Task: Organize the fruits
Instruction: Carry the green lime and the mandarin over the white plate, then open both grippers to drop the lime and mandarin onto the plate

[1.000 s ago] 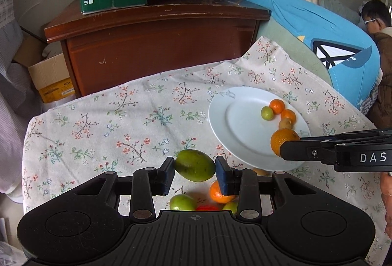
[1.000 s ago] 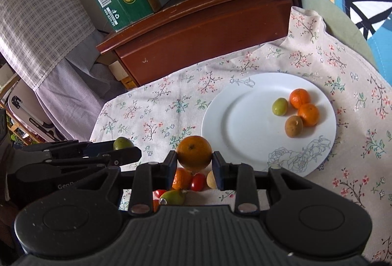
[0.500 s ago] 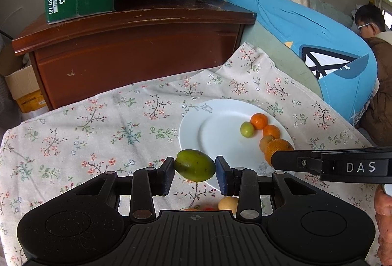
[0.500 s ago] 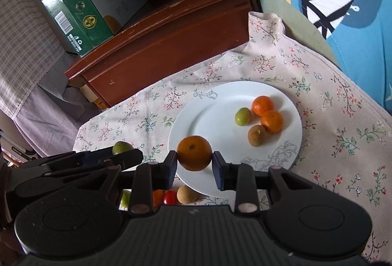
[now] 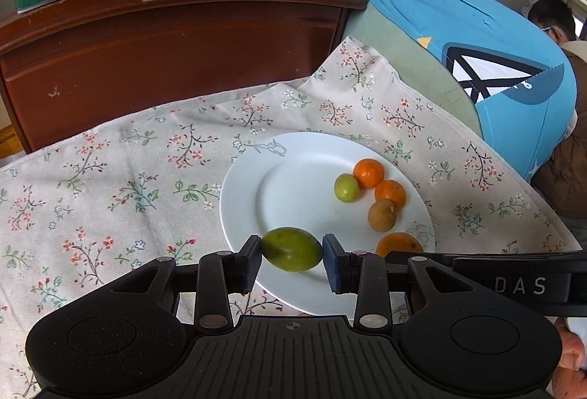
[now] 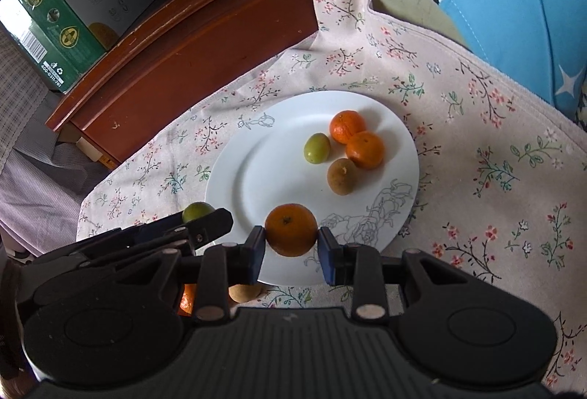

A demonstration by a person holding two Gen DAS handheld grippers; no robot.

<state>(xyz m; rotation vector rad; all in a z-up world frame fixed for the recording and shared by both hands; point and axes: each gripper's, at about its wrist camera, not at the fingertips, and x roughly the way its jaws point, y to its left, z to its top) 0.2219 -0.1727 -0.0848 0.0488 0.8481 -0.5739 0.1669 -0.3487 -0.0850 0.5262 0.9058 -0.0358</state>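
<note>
both tools are loaded. the left tool is clamped on a green mango, pads pressing its two pointed ends, and it hangs over the near rim of the white plate. the right tool is clamped on an orange, pads at its sides, also above the near part of the plate.

on the plate sit two small tangerines, touching each other, a small green fruit just beside them, and a brownish round fruit against the nearer tangerine. more loose fruit peeks out on the floral cloth under the right tool.

handling, as i judge it: the mango looks smooth and egg-shaped, so an end-to-end hold could let it pivot or squirt out; across its fat middle would seem steadier. the orange looks firm, with a grippier peel, forgiving at its equator. both are round and likely to roll on the glossy plate, maybe nudging the cluster, so a low, gentle release seems wise.
</note>
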